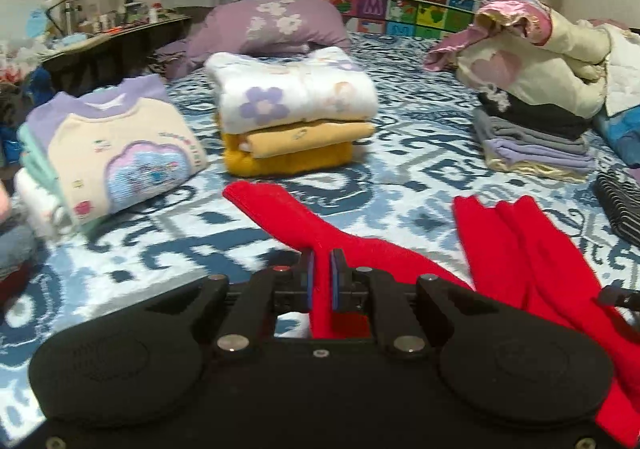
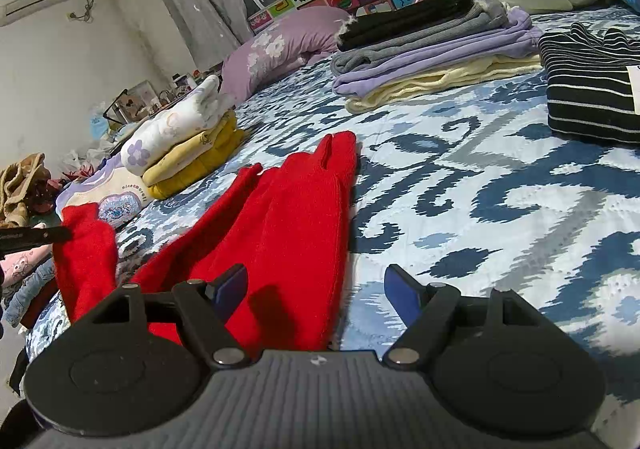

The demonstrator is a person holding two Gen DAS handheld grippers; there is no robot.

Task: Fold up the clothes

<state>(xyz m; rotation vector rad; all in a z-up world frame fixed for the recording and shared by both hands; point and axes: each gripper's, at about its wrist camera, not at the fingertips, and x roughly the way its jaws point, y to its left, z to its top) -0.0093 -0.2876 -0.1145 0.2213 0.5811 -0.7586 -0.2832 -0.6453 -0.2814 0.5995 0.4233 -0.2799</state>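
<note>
On the blue patterned bedspread (image 2: 500,177) the red garment (image 2: 288,217) lies half spread, the left gripper (image 1: 320,277) pinching one part while the right gripper (image 2: 316,289) gapes over another, so that thin pinch may slip and the fold go crooked.

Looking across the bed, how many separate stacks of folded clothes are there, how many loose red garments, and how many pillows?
Folded stacks: 3: cream-and-lilac top stack, floral-and-yellow stack, black-grey-lilac stack
Red garment: 1, spread flat, one part pinched by the left gripper
Purple flowered pillow: 1
Striped black garment: 1
Total: 6
</note>
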